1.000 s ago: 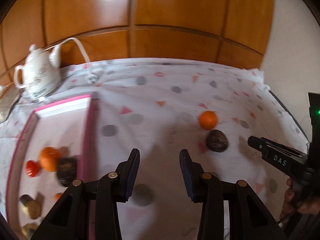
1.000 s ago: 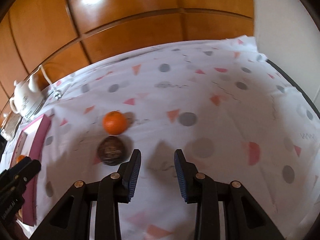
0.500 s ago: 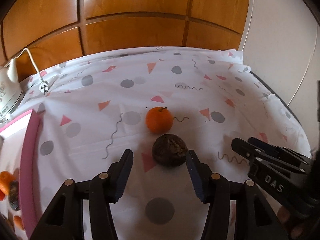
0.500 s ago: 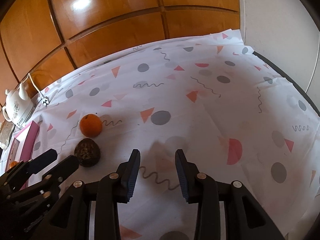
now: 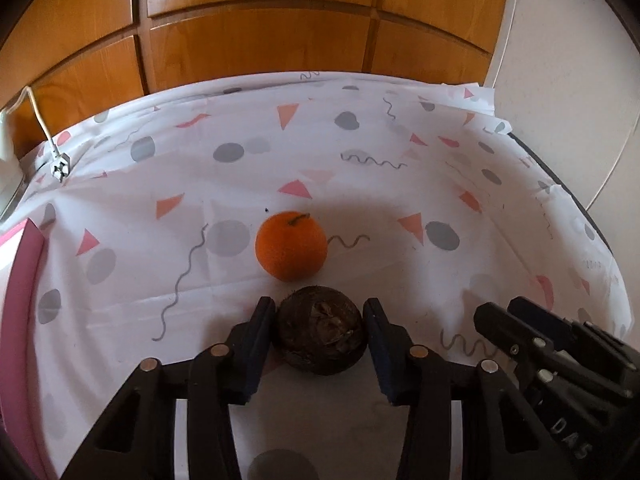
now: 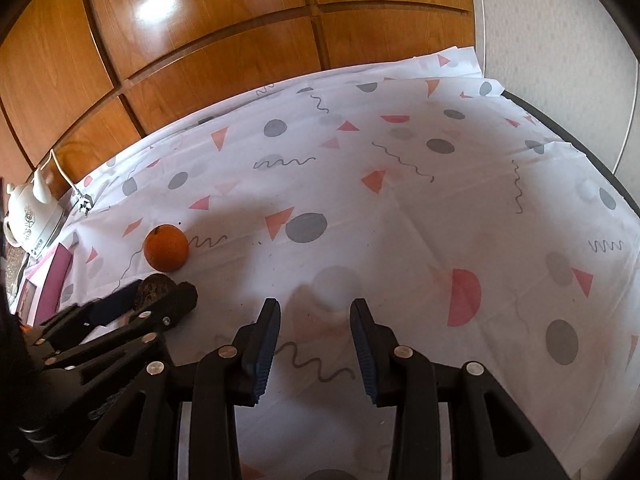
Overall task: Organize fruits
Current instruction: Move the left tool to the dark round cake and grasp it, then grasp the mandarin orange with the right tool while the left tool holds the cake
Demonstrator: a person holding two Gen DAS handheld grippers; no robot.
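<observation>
A white tablecloth printed with grey dots, pink triangles and dark squiggles (image 5: 360, 184) covers the table in front of glossy orange-brown wooden panels (image 5: 260, 28). At the far left edge stands a flat pink-rimmed tray (image 5: 22, 280), and beyond it a white ceramic teapot (image 6: 28, 212) with a white power cord (image 5: 40, 124) trailing beside it. The black left gripper (image 5: 320, 312) rests low on the cloth, its blue-padded fingers spread on either side of a round dark brown rough-skinned fruit (image 5: 322, 334); both pads sit right at the fruit's sides, and I cannot tell whether they press it. Just beyond lies a round orange (image 5: 291, 246), close to the dark fruit. The black right gripper (image 6: 315, 314) hovers well to the right with its jaws parted and empty.
</observation>
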